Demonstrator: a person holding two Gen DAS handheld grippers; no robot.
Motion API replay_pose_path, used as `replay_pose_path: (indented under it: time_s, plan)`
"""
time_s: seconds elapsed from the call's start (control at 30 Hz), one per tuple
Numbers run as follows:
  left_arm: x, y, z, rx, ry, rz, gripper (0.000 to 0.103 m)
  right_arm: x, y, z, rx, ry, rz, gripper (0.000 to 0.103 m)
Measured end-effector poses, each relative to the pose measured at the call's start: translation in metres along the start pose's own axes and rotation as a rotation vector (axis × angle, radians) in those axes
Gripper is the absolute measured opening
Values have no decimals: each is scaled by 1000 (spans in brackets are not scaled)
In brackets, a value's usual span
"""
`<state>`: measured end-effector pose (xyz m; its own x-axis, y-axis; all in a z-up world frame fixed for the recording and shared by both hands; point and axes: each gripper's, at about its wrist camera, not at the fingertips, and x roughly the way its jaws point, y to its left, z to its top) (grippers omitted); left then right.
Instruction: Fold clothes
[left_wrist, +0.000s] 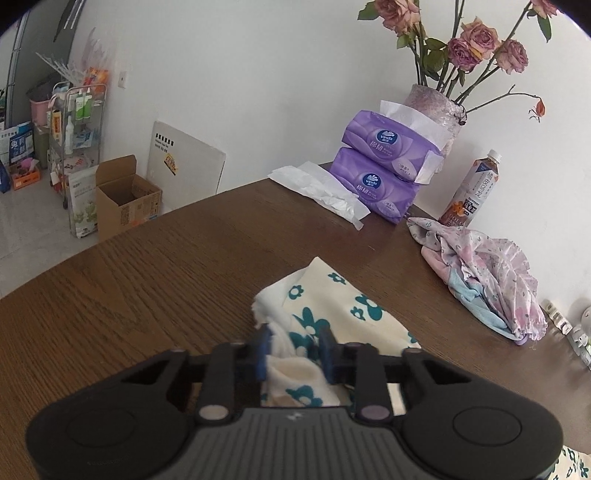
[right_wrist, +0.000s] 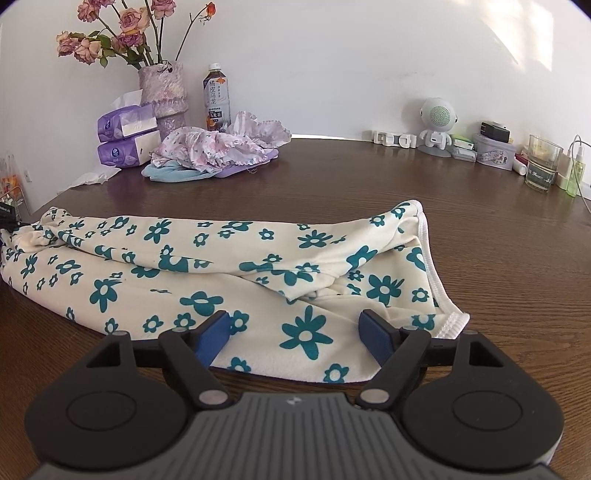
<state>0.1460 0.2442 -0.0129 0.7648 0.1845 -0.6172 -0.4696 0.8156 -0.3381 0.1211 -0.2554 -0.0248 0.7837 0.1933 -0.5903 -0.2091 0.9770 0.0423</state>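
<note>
Left tool (left_wrist: 295, 349), flowered garment (left_wrist: 332, 295), Vinda tissues (left_wrist: 376, 184)

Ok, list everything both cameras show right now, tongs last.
Cream cloth with teal flowers: one, table centre.
Crumpled pink floral garment: one, on light blue cloth, near wall.
Purple tissue packs: two, stacked beside vase.
Dried pink roses in lilac vase: one bunch, against wall.
Brown tea bottle: one, by vase.
White robot-shaped speaker: one, far right wall.
Clear glass: one, right edge.
Open cardboard box: one, floor.
Left tongs: shut on cloth's end.
Right tongs: open, over cloth.
</note>
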Motion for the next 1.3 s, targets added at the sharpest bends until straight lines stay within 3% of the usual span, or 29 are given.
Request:
replay_pose_path:
  time_s: [0.27, 0.63, 1.03, 1.3]
  plan:
    - [-6, 0, -4, 23, -33, -15, 11, 0, 0, 0, -1, 0, 0, 78]
    - [-44, -28, -9, 251, -193, -31, 10, 0, 0, 0, 1, 0, 2, 78]
    - [-89, -90, -27, 644, -381, -57, 10, 0, -1, 0, 1, -1, 3, 78]
    - [-99, -136, -79, 997, -472, -71, 10, -1, -2, 0, 3, -1, 5, 79]
